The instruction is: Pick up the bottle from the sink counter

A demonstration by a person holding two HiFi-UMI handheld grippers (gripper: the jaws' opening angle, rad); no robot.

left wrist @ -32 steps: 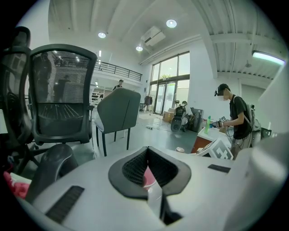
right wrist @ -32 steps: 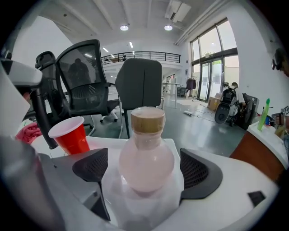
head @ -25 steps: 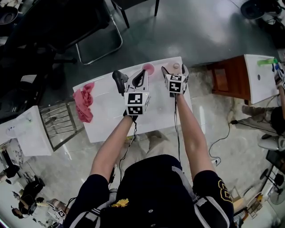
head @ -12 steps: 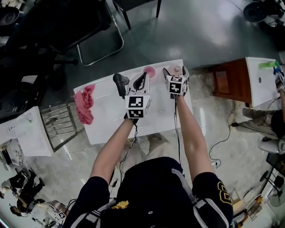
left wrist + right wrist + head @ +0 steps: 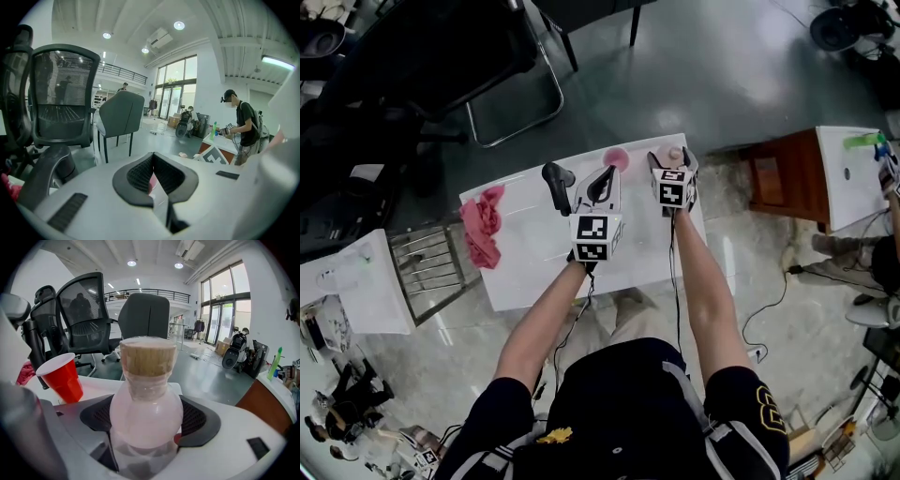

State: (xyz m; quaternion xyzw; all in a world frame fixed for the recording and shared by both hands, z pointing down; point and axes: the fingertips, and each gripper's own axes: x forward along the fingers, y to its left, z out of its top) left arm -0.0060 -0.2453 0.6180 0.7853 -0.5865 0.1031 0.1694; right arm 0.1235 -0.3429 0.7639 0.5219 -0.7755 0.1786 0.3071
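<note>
The bottle (image 5: 674, 153), clear and bulb-shaped with a tan stopper, stands near the far right corner of the white counter (image 5: 534, 248). My right gripper (image 5: 673, 159) reaches around it. In the right gripper view the bottle (image 5: 146, 394) fills the space between the dark pads (image 5: 199, 420), and the jaws of my right gripper (image 5: 146, 423) are closing on its sides. My left gripper (image 5: 602, 178) hovers over the middle of the counter, shut and holding nothing. In its own view the left gripper (image 5: 152, 180) shows both pads meeting.
A red cup (image 5: 616, 157) stands just left of the bottle, also in the right gripper view (image 5: 61, 377). A black upright fixture (image 5: 555, 183) rises beside my left gripper. A pink cloth (image 5: 481, 223) lies at the counter's left end. Office chairs (image 5: 441, 66) stand beyond.
The head view has shifted a little, so the counter sits lower in the picture. Both grippers keep nearly the same places over it, with the bottle still between the right jaws.
</note>
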